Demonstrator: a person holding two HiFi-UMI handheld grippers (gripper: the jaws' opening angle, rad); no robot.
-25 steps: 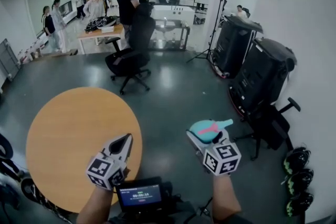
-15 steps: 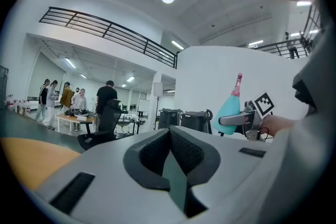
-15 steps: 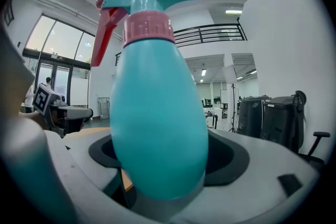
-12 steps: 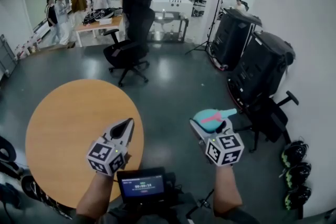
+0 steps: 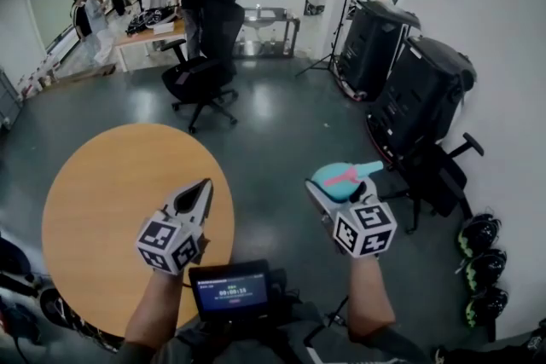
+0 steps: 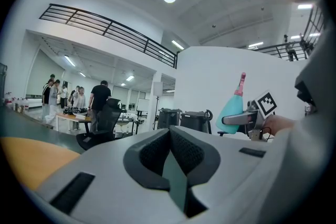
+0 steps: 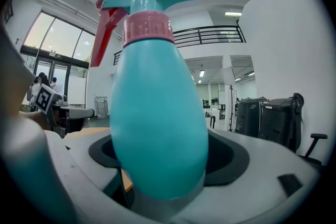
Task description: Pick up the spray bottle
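Observation:
My right gripper [image 5: 339,185] is shut on the teal spray bottle [image 5: 335,179], held in the air to the right of the round wooden table [image 5: 102,200]. In the right gripper view the spray bottle [image 7: 157,113] fills the middle, upright between the jaws, with a pink collar, red trigger and teal nozzle on top. My left gripper [image 5: 198,196] hangs over the table's right edge, shut with nothing in it. In the left gripper view the closed jaws of the left gripper [image 6: 170,152] meet, and the spray bottle [image 6: 231,107] shows at the right in the other gripper.
A black office chair [image 5: 200,72] stands beyond the table, with several people around a desk [image 5: 149,26] at the back. Black cases [image 5: 422,98] and another chair [image 5: 439,175] line the right wall. Helmets [image 5: 482,260] lie at the lower right.
Both grippers have drifted slightly up in the head view as the view shifted; the bottle stays gripped on the right, and the left stays shut.

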